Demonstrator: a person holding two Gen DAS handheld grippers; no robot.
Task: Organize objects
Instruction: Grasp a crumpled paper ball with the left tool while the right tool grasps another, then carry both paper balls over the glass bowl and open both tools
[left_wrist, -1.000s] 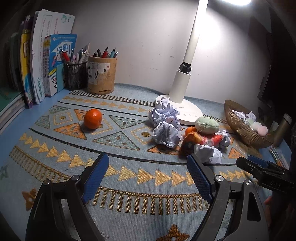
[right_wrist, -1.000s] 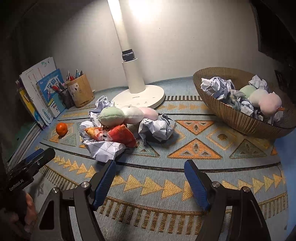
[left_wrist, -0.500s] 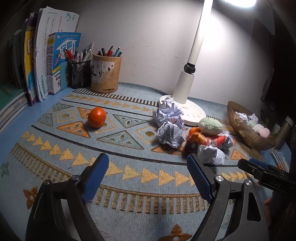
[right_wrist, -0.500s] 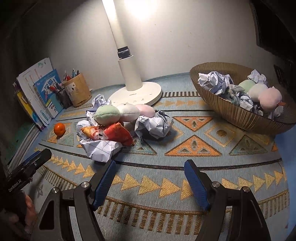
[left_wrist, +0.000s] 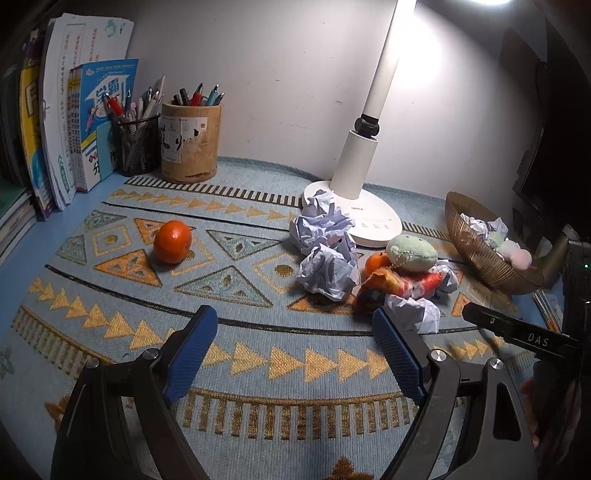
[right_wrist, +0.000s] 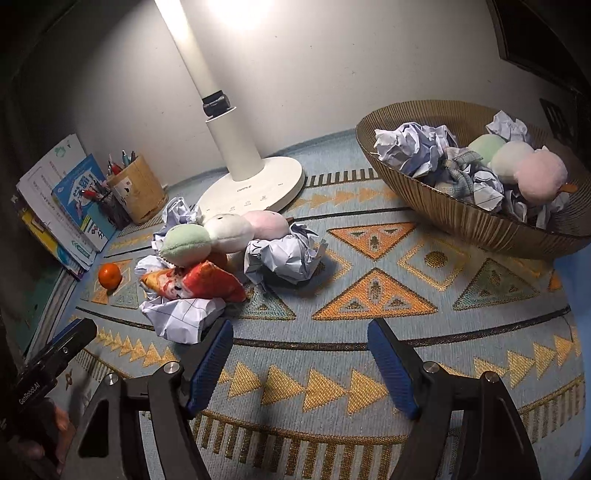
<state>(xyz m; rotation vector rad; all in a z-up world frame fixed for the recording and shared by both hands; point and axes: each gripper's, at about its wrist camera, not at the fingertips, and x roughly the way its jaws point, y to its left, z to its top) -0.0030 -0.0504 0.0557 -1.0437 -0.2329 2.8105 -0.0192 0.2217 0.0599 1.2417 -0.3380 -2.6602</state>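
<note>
**Right wrist view: loose heap ahead, basket off to the side**

Right wrist view has the right tool (right_wrist: 299, 354) spread wide with nothing between its pads, hanging over bare rug (right_wrist: 369, 369). Ahead and to its left lies the heap still to be sorted: a lined paper ball (right_wrist: 181, 317) nearest, a red and orange snack bag (right_wrist: 195, 284) on it, a three-ball plush toy (right_wrist: 225, 232) on top, and another paper ball (right_wrist: 284, 254) beside. The basket (right_wrist: 461, 218), ahead to the right, already holds paper and a matching plush.

The left tool (left_wrist: 291, 343) is likewise spread and empty; the same heap sits ahead to its right, a lone orange (left_wrist: 172, 242) ahead to its left, well apart from everything.

Risks, as I judge them: the heap is stacked, so pulling the bottom paper would likely tip the bag and plush over; crumpled paper may spring out of a shallow pinch; the orange can roll if nudged. A second orange (left_wrist: 376, 262) is half hidden under the plush. Both tools aim at one heap and could collide.

Room is best over the near rug. The lamp (right_wrist: 255, 184) stands just behind the heap, and the pen cup (left_wrist: 192, 142) and books (left_wrist: 85, 122) crowd the far left.
</note>
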